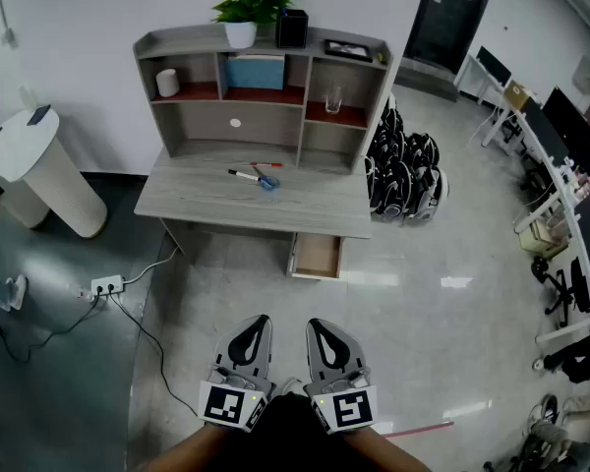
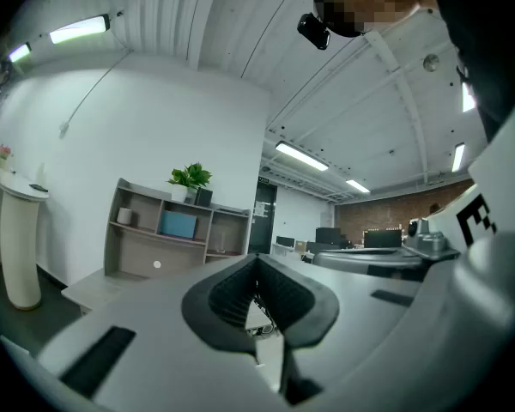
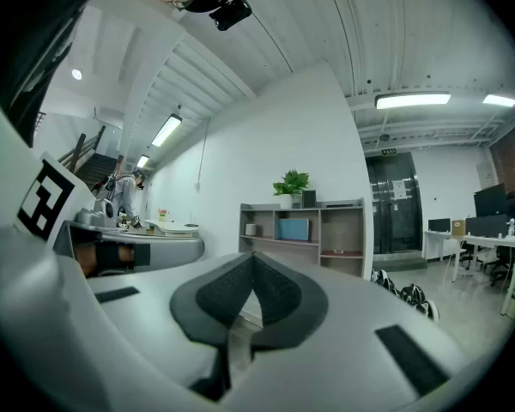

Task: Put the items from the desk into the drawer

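Nothing stowed yet; pens (image 1: 246, 175) are left on the far surface (image 1: 177, 203); drawer (image 1: 316, 256) is pulled open, apparently empty; L tool (image 1: 259, 324) & R tool (image 1: 317, 328) are held closed near, nothing gripped.

Left gripper (image 1: 262, 321) & right gripper (image 1: 316, 324): light-grey shells, black ribbed pads (image 2: 230, 295), b/w square-marker cube (image 1: 228, 404) on each; person in dark clothes (image 1: 295, 437).
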Tool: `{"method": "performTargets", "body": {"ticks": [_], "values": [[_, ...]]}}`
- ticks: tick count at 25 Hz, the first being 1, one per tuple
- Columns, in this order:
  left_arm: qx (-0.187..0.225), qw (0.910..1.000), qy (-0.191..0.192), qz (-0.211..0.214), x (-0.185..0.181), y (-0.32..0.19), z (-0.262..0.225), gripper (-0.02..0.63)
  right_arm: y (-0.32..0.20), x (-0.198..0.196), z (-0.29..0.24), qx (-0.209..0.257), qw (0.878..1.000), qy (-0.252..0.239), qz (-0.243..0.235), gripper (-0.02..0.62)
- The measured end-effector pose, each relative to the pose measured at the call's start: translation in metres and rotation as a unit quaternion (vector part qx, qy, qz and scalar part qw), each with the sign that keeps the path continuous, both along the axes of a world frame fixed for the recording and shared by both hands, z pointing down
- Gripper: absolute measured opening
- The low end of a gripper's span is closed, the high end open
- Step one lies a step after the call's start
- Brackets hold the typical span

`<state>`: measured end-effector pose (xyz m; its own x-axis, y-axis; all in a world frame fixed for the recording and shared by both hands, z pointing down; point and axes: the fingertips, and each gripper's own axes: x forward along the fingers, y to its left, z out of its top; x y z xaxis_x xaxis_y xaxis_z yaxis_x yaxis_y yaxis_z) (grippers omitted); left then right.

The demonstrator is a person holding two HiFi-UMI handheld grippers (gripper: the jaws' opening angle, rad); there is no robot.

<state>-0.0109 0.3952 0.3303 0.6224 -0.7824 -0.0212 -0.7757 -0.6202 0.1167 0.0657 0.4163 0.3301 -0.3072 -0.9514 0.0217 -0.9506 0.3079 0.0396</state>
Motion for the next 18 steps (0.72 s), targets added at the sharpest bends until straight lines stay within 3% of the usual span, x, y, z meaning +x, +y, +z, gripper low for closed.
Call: {"method": "performTargets", "body": {"ticks": [5, 9, 18], "values": [[0.002, 0.9999, 0.011, -0.008, 0.0, -0.002, -0.001, 0.012, -0.001, 0.015, -0.009, 0.031, 0.999, -0.008, 0.002, 0.017], [-0.021, 0.9985, 0.032, -0.038, -0.016, -0.008, 0.012, 0.012, 0.003, 0.018, -0.014, 0.052, 0.999, 0.0, -0.009, 0.017], [-0.034, 0.9956, 0.01, -0.086, -0.039, -0.021, 0.028, 0.012, -0.01, 0.02, 0.013, 0.019, 0.999, -0.022, -0.031, 0.018]]}}
